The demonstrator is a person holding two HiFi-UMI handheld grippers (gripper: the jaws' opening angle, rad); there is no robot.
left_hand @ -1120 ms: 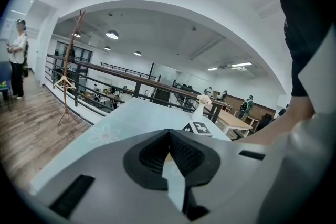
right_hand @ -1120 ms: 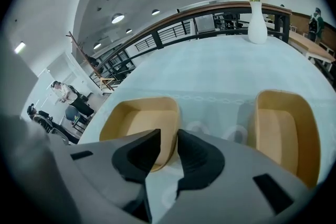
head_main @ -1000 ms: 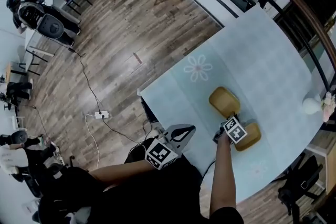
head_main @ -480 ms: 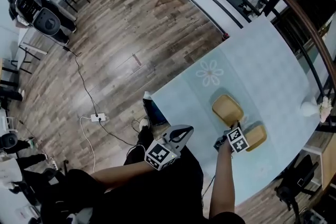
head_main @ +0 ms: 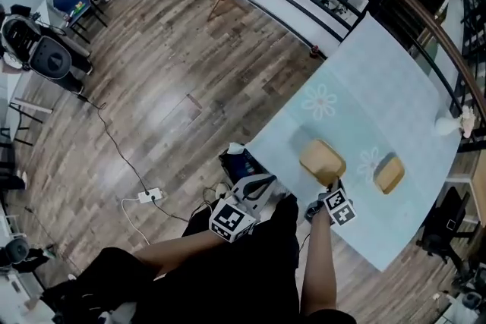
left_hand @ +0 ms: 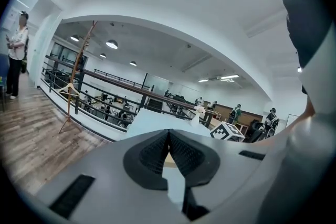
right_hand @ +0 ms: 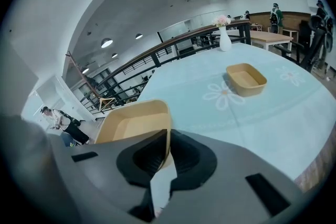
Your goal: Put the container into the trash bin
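The right gripper [right_hand: 167, 136] has its fingers clamped shut on the near wall of a tan paper container [right_hand: 131, 126], one finger inside the rim and one outside. In the head view the container [head_main: 322, 161] hangs from that gripper [head_main: 331, 184] over the near edge of the light-blue table [head_main: 380, 87], apparently clear of the flower-print surface. A second tan container [head_main: 389, 174] sits on the table to the right, well apart. A white vase [right_hand: 224, 39] with flowers stands at the far end. The left gripper [left_hand: 168, 132] has its fingers pressed together with nothing between them. It hangs off the table, in front of the person's body.

The step in hand looks like the carry to the trash bin. No bin is plainly visible. A dark blue thing [head_main: 237, 160] on the wooden floor [head_main: 152, 87] by the table's corner may be it, but I cannot tell. The grip is on a single thin wall, so the container could pivot or slip. The carry calls for a firm squeeze and a smooth move without swinging. The container should be right over the bin's mouth before the fingers part. The left gripper is best held out of the path.
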